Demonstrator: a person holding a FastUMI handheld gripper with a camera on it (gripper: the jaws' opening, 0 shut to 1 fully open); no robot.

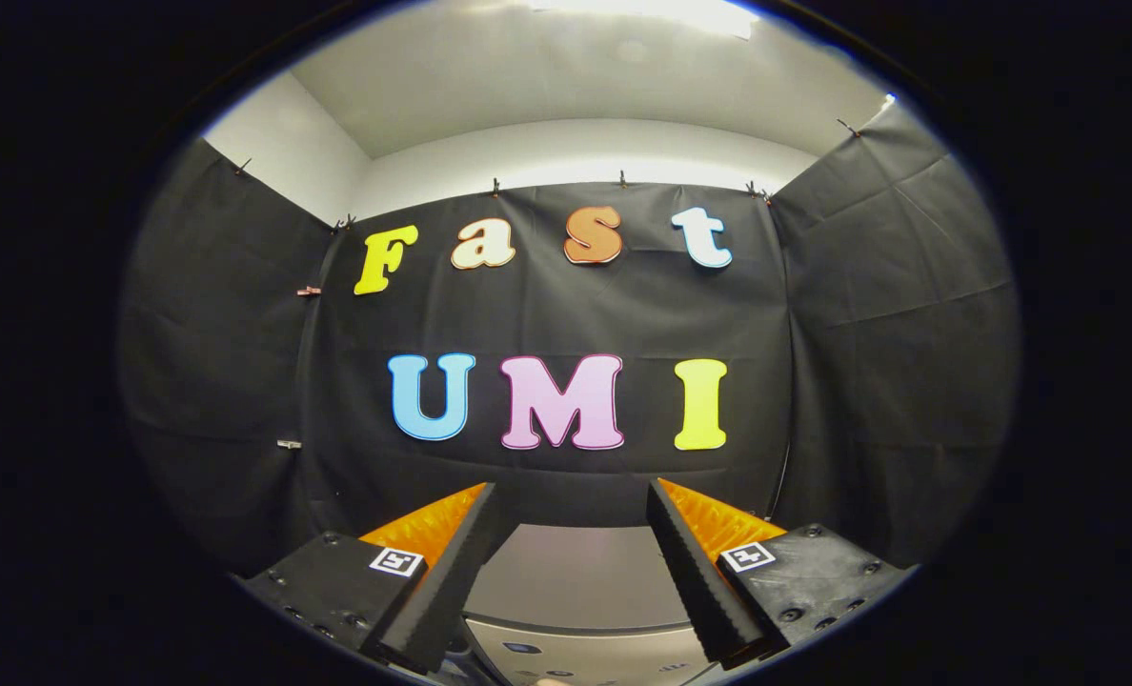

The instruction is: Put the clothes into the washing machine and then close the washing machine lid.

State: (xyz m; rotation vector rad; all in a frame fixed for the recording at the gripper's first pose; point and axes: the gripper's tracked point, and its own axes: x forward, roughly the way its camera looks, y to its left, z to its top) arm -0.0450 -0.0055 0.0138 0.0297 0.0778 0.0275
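Observation:
My gripper (572, 495) is held level and stands open, with nothing between its two fingers. Below and between the fingers lies the grey top of the washing machine (576, 576). Its curved front panel (576, 653) with a few small buttons sits nearest to me, under the fingers. I see no clothes here.
The booth's black cloth wall (566, 314) hangs straight ahead beyond the fingers, and cloth panels close in on both sides. A white wall and ceiling (585, 86) rise above the cloth.

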